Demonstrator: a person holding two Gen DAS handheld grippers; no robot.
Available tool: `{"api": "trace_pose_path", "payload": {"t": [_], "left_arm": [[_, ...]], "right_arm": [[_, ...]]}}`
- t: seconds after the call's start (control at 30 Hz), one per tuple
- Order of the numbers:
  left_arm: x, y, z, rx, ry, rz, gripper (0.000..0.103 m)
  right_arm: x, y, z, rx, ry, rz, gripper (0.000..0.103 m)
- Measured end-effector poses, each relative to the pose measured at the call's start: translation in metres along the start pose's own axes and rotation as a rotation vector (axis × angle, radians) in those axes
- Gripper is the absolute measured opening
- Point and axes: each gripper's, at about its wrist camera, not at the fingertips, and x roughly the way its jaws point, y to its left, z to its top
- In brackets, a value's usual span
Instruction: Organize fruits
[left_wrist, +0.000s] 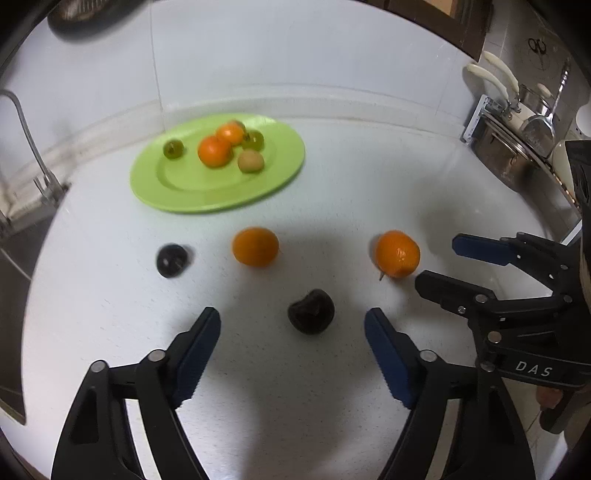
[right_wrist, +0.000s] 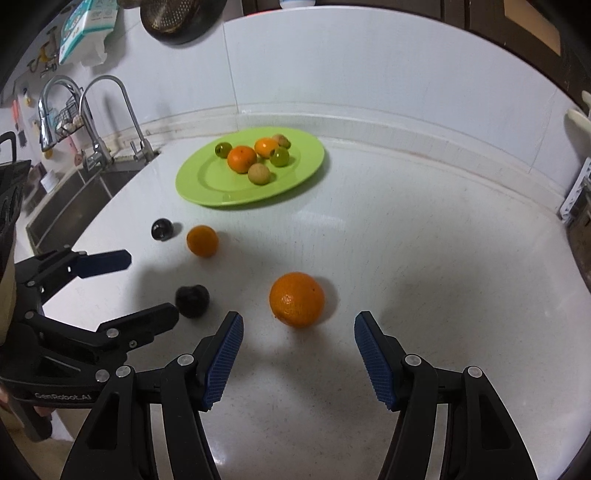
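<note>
Left hand-held gripper (left_wrist: 291, 332): jaws apart, holding nothing, dark fruit (left_wrist: 311, 311) on the desk (left_wrist: 332, 177) just ahead between its fingertips. Right hand-held gripper (right_wrist: 298, 330): jaws apart, empty, orange (right_wrist: 296, 299) just ahead. Green plate (right_wrist: 207, 192) beyond holds 6 fruits.

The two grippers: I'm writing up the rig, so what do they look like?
Both the left gripper and right gripper are matte black linkage frames with silver rivets and ribbed blue pads. One body reads "DAS", the other "GenRobot.AI", in white.
</note>
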Motion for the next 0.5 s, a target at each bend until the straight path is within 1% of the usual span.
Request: {"api": "trace_pose_path", "payload": {"t": [0.13, 0.2, 0.23, 0.37, 0.4, 0.43, 0.5], "left_arm": [[0.008, -0.002, -0.002, -0.007, 0.019, -0.018, 0.07], [0.012, -0.004, -0.003, 0.0, 0.023, -0.03, 0.065], [0.014, -0.005, -0.003, 0.004, 0.028, -0.033, 0.065], [0.021, -0.006, -0.003, -0.002, 0.049, -0.049, 0.053], [0.022, -0.006, -0.002, -0.007, 0.051, -0.053, 0.051], [0.024, -0.006, -0.002, -0.012, 0.053, -0.057, 0.05], [0.026, -0.006, -0.002, -0.018, 0.057, -0.062, 0.045]], "right_arm": [[0.011, -0.002, -0.001, -0.002, 0.016, 0.014, 0.063], [0.016, -0.005, -0.001, 0.008, 0.026, 0.023, 0.059], [0.018, -0.006, -0.001, 0.013, 0.03, 0.03, 0.058], [0.026, -0.01, -0.001, 0.031, 0.043, 0.053, 0.055], [0.028, -0.01, -0.001, 0.033, 0.046, 0.06, 0.053], [0.029, -0.011, -0.001, 0.034, 0.05, 0.065, 0.053], [0.033, -0.01, 0.0, 0.031, 0.054, 0.068, 0.052]]}}
